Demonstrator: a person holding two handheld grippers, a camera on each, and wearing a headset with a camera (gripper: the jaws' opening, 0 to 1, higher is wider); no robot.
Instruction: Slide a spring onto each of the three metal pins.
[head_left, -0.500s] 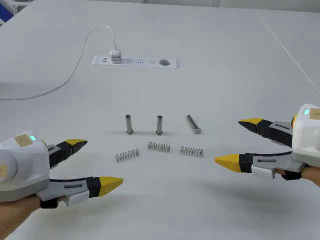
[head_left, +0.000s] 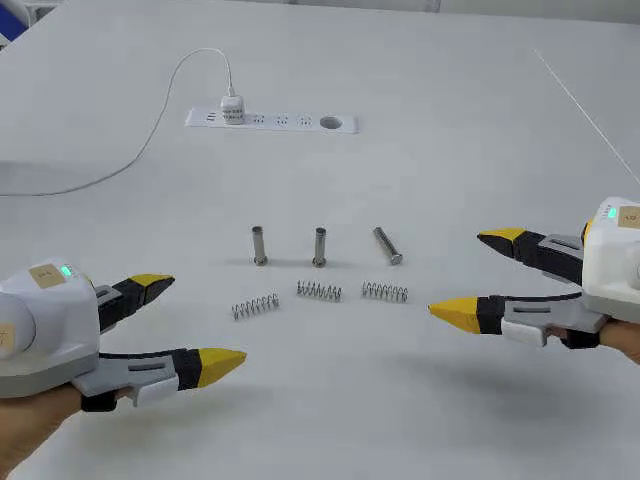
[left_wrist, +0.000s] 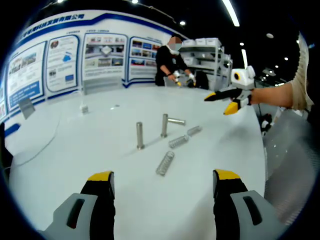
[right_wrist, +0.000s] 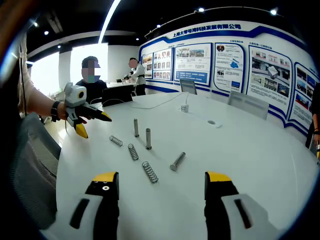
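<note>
- The white counter (head_left: 450, 150) carries everything. Its smooth top gives round parts nothing to stop against, so anything nudged could roll toward an edge.
- The left hand-held gripper (head_left: 205, 320) hovers over the near left corner with its jaws spread wide and nothing between them. It is well apart from the parts.
- The right hand-held gripper (head_left: 455, 274) hangs by the right edge, also spread wide and holding nothing. One yellow tip is near the right spring (head_left: 385, 292), so a careless sweep inward could flick that spring away.
- A power strip (head_left: 270, 122) lies toward the far edge with a white plug (head_left: 232, 108) in it, and a cable (head_left: 160, 110) trails off to the left edge. Both are well clear of the work.
- The left pin (head_left: 259, 245) and the middle pin (head_left: 320, 247) stand upright in the middle of the counter. A jaw brushing either one would probably tip it over.
- The right pin (head_left: 387, 246) lies on its side. It will likely have to be stood up or held, and it may roll if pressed at an angle.
- The left spring (head_left: 255, 306) and the middle spring (head_left: 319, 291) lie with the right spring in a row just on the near side of the pins, and none is on a pin yet. A hard or off-centre pinch could make a spring squirt out of the jaws.
</note>
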